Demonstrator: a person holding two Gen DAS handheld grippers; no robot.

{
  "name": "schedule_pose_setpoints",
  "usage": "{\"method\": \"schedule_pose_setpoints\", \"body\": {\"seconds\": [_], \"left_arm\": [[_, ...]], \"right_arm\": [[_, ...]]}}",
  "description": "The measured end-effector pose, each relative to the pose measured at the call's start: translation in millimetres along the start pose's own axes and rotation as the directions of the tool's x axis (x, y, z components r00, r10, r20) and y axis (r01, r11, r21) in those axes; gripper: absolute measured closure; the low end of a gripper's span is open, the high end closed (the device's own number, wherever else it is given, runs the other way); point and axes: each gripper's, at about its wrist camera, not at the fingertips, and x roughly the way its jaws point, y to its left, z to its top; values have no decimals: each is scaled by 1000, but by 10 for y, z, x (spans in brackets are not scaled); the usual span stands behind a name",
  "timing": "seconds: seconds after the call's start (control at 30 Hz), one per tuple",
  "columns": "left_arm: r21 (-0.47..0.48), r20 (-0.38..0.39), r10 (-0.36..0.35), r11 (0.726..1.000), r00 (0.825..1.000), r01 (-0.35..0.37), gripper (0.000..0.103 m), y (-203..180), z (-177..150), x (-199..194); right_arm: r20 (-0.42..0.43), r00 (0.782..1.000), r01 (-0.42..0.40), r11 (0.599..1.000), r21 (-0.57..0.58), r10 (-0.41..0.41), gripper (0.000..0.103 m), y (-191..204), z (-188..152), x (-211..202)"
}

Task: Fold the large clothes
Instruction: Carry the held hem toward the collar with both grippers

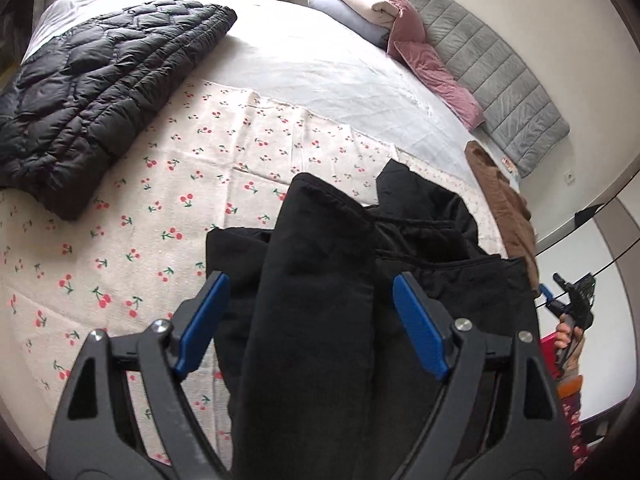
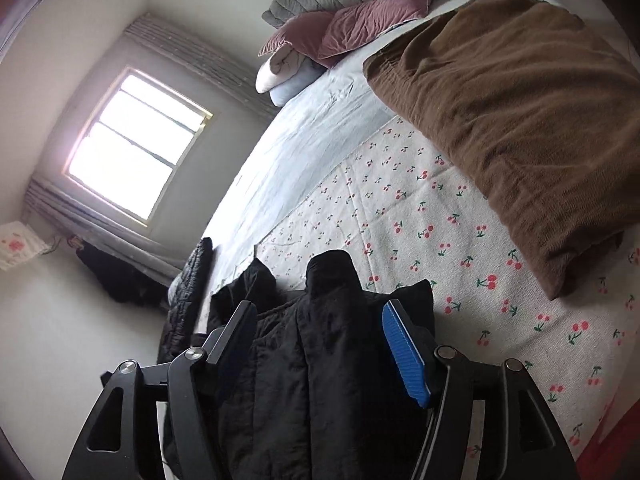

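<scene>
A large black garment [image 1: 328, 280] lies bunched on the cherry-print cloth [image 1: 120, 248] on the bed. My left gripper [image 1: 310, 300] is open, its blue pads on either side of a raised fold of the garment. My right gripper [image 2: 320, 328] is open too, its pads straddling another bunched part of the black garment [image 2: 320, 360]. The right gripper also shows at the right edge of the left wrist view [image 1: 572, 304], held in a hand.
A folded black quilted jacket [image 1: 100, 92] lies at the bed's far left. A folded brown garment [image 2: 520, 120] lies on the right. Pink pillows [image 1: 424, 60], folded pale bedding [image 1: 352, 4] and a grey headboard cushion [image 1: 500, 68] are at the head. A window [image 2: 136, 144] is on the wall.
</scene>
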Motion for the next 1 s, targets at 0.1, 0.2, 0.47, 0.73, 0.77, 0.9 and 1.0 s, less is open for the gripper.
{"method": "schedule_pose_setpoints", "body": {"seconds": [0.1, 0.2, 0.47, 0.73, 0.77, 0.9, 1.0], "left_arm": [[84, -49, 73, 994, 996, -69, 19, -46, -1, 227], [145, -42, 71, 987, 997, -64, 19, -191, 41, 341], [108, -44, 147, 984, 988, -141, 63, -319, 214, 595], [-22, 254, 217, 976, 943, -218, 98, -259, 394, 21], [-35, 278, 227, 973, 933, -227, 98, -245, 445, 3], [-75, 347, 270, 963, 898, -261, 98, -252, 706, 107], [-73, 395, 297, 953, 869, -293, 98, -269, 915, 315]], "right_arm": [[-44, 977, 199, 964, -174, -209, 37, 222, -48, 273], [-59, 944, 295, 912, -283, -324, 38, 325, -139, 609], [6, 907, 394, 842, -369, -422, 66, 601, -237, 1022], [254, 844, 535, 772, -343, -473, 97, 858, -66, 739], [287, 836, 545, 770, -331, -468, 97, 905, -1, 710], [366, 810, 567, 773, -286, -459, 97, 1040, 278, 790], [393, 778, 608, 745, -275, -490, 97, 1066, 486, 1063]]}}
